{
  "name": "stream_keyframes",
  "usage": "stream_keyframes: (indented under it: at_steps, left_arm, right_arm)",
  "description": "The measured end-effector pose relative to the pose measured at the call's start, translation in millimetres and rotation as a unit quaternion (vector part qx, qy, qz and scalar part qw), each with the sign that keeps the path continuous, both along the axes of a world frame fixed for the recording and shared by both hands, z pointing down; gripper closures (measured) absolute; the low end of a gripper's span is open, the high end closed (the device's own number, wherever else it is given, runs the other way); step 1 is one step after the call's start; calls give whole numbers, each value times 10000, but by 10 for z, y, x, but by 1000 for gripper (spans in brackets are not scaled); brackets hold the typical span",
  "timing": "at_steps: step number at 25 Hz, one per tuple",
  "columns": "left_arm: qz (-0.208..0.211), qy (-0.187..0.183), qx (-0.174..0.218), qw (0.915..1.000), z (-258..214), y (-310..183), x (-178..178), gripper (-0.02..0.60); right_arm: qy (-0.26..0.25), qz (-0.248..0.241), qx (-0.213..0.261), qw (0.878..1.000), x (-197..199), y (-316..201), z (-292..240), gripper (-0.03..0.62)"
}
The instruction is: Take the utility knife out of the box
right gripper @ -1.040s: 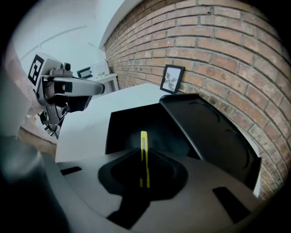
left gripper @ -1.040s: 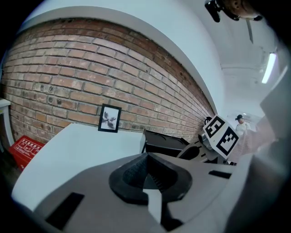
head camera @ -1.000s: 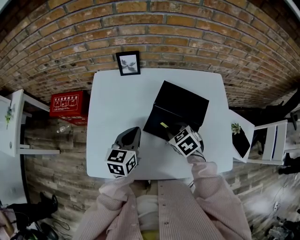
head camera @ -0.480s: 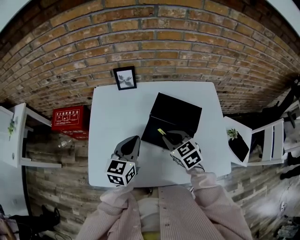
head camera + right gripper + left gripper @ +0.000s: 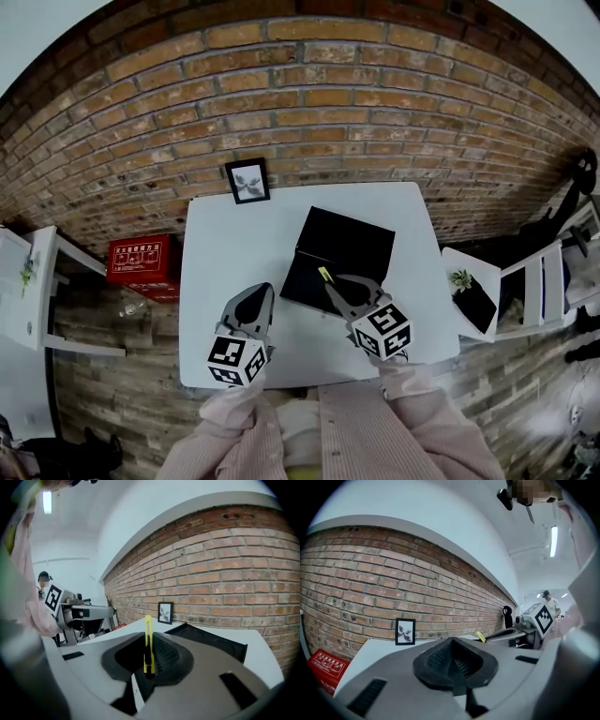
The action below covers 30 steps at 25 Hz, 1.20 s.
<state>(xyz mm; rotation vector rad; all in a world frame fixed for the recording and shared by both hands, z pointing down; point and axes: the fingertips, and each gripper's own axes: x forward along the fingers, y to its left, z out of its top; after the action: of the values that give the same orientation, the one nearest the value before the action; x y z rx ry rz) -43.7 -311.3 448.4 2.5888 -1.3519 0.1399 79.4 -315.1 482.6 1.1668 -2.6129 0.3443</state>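
An open black box (image 5: 345, 246) lies on the white table (image 5: 234, 244), right of centre. Above the box's near edge my right gripper (image 5: 330, 281) is shut on the yellow utility knife (image 5: 324, 275). In the right gripper view the utility knife (image 5: 148, 644) stands upright, clamped between the dark pads, clear of the black box (image 5: 206, 639) behind it. My left gripper (image 5: 257, 296) hovers over bare table to the left of the box, jaws together with nothing between them. In the left gripper view my left gripper (image 5: 452, 660) is shut, and the utility knife (image 5: 480, 637) shows to its right.
A small framed picture (image 5: 247, 180) stands at the table's far edge against the brick wall. A red box (image 5: 141, 258) sits on the floor to the left. A side table with a small plant (image 5: 466, 289) and a white chair (image 5: 544, 281) stand to the right.
Both grippers have risen above the table. The right one has come up from the box with the knife still clamped, and it now points more level.
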Motion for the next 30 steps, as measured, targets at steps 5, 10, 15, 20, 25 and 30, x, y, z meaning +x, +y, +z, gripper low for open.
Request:
stream_keyframes:
  at_steps: [5, 10, 15, 20, 25, 30]
  left_arm:
    - [-41, 56, 254, 9997, -216, 15, -39, 589]
    - [-86, 90, 448, 9989, -385, 27, -116, 589]
    - [-163, 91, 647, 9977, -541, 29, -178, 589]
    - [-318, 167, 841, 9958, -731, -14, -293, 589]
    - [-473, 234, 1018, 9934, -894, -39, -408, 589]
    - [-584, 272, 1155, 9912, -1020, -43, -468, 589]
  right_arm:
    - [-618, 256, 190, 9976, 117, 17, -246, 542]
    - [-996, 498, 505, 9925, 227, 24, -503, 542]
    - [-1262, 734, 812, 9859, 345, 28, -715, 542]
    - [-1499, 989, 1104, 9775, 456, 16, -922, 542]
    - [-1789, 1234, 1259, 9680, 572, 28, -1101, 542]
    - [-1912, 1422, 1436, 9605, 711, 51, -1243, 542]
